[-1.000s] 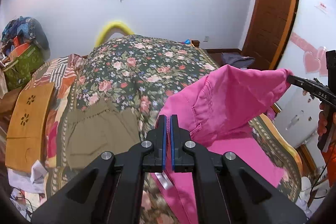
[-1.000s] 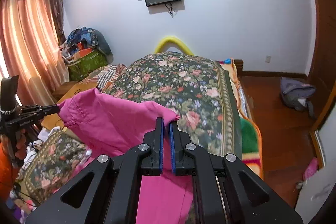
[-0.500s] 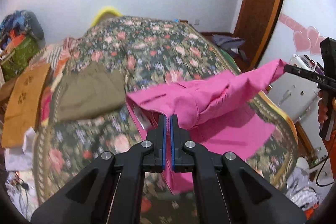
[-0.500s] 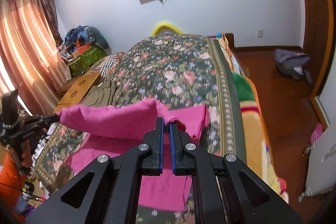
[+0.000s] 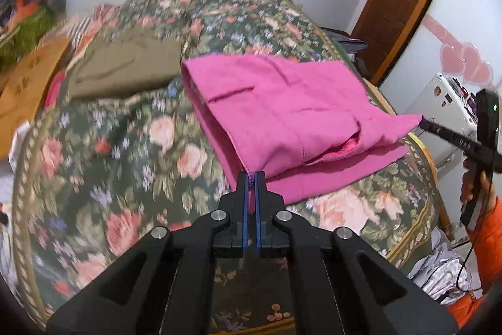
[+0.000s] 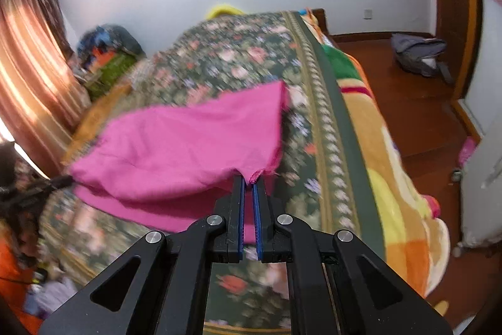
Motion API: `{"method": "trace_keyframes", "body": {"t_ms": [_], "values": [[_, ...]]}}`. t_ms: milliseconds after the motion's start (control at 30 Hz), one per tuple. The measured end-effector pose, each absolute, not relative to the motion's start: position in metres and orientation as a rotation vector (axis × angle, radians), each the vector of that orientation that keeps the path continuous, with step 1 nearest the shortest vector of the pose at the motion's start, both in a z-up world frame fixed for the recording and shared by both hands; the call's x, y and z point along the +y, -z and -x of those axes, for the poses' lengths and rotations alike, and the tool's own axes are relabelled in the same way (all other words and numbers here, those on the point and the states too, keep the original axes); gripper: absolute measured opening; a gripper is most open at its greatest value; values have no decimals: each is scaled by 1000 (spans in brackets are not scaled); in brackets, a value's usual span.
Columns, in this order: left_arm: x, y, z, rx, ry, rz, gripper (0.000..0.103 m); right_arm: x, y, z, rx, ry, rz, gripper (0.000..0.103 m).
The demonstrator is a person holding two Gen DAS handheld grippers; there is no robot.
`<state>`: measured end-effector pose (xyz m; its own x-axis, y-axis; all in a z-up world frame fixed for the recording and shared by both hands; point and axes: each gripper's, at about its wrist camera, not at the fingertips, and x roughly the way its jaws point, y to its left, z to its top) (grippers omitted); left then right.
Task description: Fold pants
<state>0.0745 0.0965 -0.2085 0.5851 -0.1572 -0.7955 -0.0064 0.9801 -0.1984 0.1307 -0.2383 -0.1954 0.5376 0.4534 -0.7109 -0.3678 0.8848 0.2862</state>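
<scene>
The pink pants (image 5: 282, 109) lie doubled over on the floral bedspread (image 5: 125, 153), one layer folded on top of another. My left gripper (image 5: 250, 176) is shut on the near left corner of the top layer. My right gripper (image 6: 248, 178) is shut on the opposite corner; it also shows at the right of the left wrist view (image 5: 422, 123), still holding its corner slightly raised. The pants show in the right wrist view (image 6: 188, 143), draped from my fingers toward the left gripper (image 6: 67, 178) at the far left.
Folded olive pants (image 5: 125, 65) lie on the bed beyond the pink ones. A wooden board (image 5: 28, 83) and a pile of bags (image 5: 28, 11) sit at the left side. A grey bag (image 6: 420, 52) lies on the wooden floor by the door. The bed edge (image 6: 339, 146) is on the right.
Both grippers have come down and forward with the pink pants. The raised waist end has been laid over the lower part, so the pants now rest folded on the bed.
</scene>
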Motion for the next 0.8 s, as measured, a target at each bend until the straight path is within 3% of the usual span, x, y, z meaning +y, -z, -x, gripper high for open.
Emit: {"method": "trace_keyframes", "body": {"t_ms": [333, 600, 800], "values": [[103, 204, -61, 949, 28, 142, 2, -248, 230, -124, 963, -363, -31, 5], [96, 161, -77, 859, 37, 115, 6, -253, 193, -125, 888, -365, -47, 5], [73, 181, -98, 911, 98, 131, 9, -225, 196, -129, 904, -481, -106, 6]]}}
